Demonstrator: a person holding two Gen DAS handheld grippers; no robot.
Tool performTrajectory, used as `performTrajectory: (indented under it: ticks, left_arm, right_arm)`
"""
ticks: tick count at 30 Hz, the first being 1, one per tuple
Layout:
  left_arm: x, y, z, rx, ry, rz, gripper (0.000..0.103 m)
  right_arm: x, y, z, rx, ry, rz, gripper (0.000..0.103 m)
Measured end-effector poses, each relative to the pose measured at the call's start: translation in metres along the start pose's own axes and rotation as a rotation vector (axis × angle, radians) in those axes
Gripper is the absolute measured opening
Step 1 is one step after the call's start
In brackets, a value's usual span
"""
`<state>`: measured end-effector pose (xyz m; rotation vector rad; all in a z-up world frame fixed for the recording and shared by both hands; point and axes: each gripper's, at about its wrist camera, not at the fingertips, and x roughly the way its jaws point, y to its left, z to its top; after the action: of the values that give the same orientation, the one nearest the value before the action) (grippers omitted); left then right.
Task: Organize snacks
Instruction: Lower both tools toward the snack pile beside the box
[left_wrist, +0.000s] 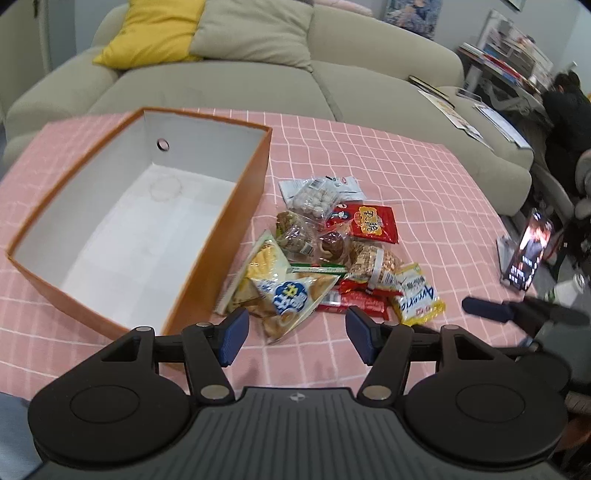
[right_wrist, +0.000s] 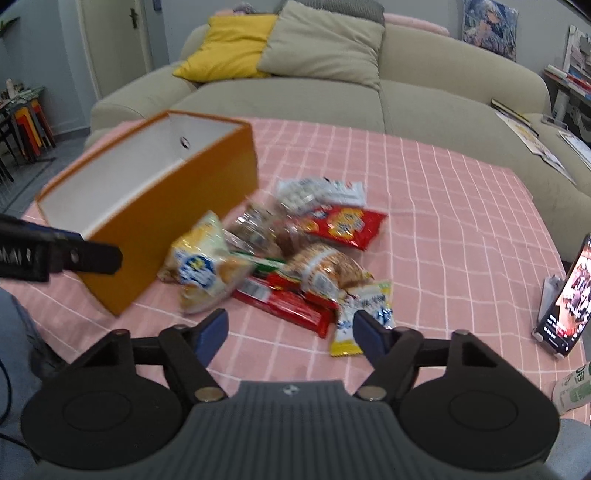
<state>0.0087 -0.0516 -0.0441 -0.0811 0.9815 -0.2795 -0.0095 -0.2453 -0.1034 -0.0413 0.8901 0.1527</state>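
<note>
An empty orange box (left_wrist: 255, 177) with a white inside stands on the left of the pink checked tablecloth (left_wrist: 424, 184). To its right lies a pile of snack packets: a chips bag with a blue logo (left_wrist: 288, 295), a red bar (left_wrist: 354, 304), a yellow packet (left_wrist: 417, 291), a red bag (left_wrist: 369, 223) and a clear bag of round balls (left_wrist: 314, 197). My left gripper (left_wrist: 295, 328) is open over the chips bag's near corner. My right gripper (right_wrist: 291, 325) is open near the red bar (right_wrist: 284, 306) and the yellow packet (right_wrist: 351, 328); nothing is gripped.
A beige sofa (left_wrist: 221, 81) with a yellow cushion runs behind the table. A phone on a stand (right_wrist: 565, 295) sits at the table's right edge, with a paper cup (right_wrist: 576, 384) nearer me. A person (left_wrist: 565, 107) sits far right.
</note>
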Motion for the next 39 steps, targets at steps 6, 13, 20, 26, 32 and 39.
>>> performTrajectory:
  ticks: [6,13,20,26,32,39]
  left_arm:
    - [0.037,0.000,0.007,-0.121,0.027,-0.003,0.073]
    - [0.072,0.010,0.017,-0.269,0.084,0.007,0.073]
    - [0.093,0.021,0.022,-0.374,0.109,0.054,0.078]
    - [0.111,0.025,0.022,-0.419,0.152,0.083,0.078]
    - [0.116,0.030,0.019,-0.439,0.151,0.069,0.078]
    - [0.120,0.029,0.015,-0.430,0.145,0.071,0.073]
  right_arm:
    - [0.033,-0.017,0.010,0.017,0.010,-0.012,0.068]
    - [0.068,-0.023,0.030,0.089,0.022,-0.001,0.068]
    - [0.100,-0.022,0.043,0.145,0.072,-0.009,0.067]
    - [0.120,-0.022,0.046,0.189,0.115,-0.014,0.075]
    - [0.125,-0.021,0.047,0.185,0.118,-0.019,0.069]
    - [0.124,-0.021,0.043,0.165,0.111,-0.033,0.057]
